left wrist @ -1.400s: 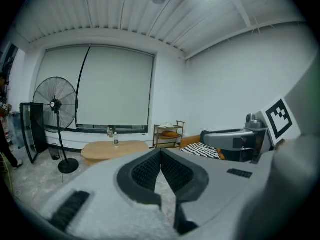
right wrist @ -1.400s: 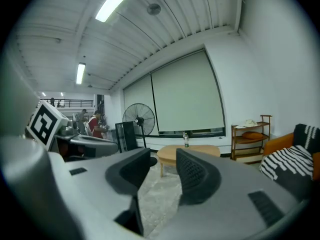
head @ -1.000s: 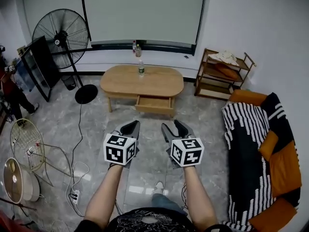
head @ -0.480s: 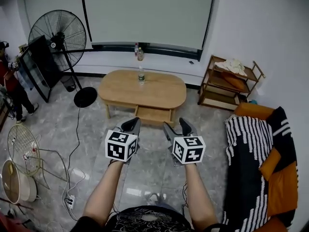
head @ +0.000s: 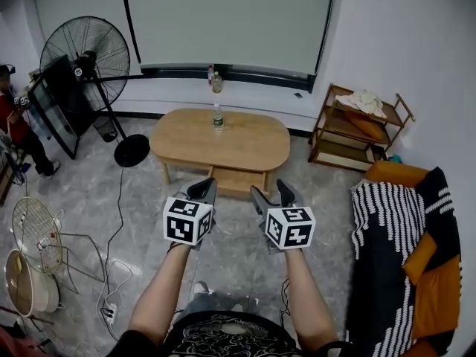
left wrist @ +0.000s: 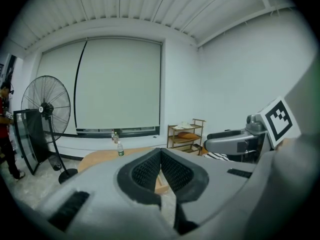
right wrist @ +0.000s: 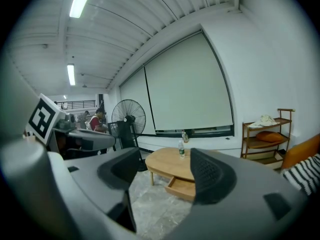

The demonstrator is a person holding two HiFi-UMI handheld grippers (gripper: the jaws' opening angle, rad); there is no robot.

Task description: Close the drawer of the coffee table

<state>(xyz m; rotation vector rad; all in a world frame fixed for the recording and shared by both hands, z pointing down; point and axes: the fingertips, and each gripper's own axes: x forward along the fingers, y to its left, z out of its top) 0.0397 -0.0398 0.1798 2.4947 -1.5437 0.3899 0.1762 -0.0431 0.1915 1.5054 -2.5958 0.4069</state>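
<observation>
Approach step. Drawer [head: 236, 178] is pulled out under the counter [head: 178, 141], well ahead. Left gripper [head: 202, 193] jaws together, empty. Right gripper [head: 270, 193] jaws just opening, wide, nothing between. Next, probably: reach the drawer front and push it squarely inward.

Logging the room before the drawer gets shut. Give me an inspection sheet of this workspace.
Surface: oval wooden coffee table, bare except one bottle.
Job's things: wooden drawer, pulled out.
Clutter: clear plastic bottle, upright on the table.
Grippers: left gripper shut, empty; right gripper open, jaws just been opening, nothing between; both short of the table.
Cables: black cord trailing across the grey floor.
Surroundings: black pedestal fan, wooden shelf, sofa with striped throw, person at left.
</observation>
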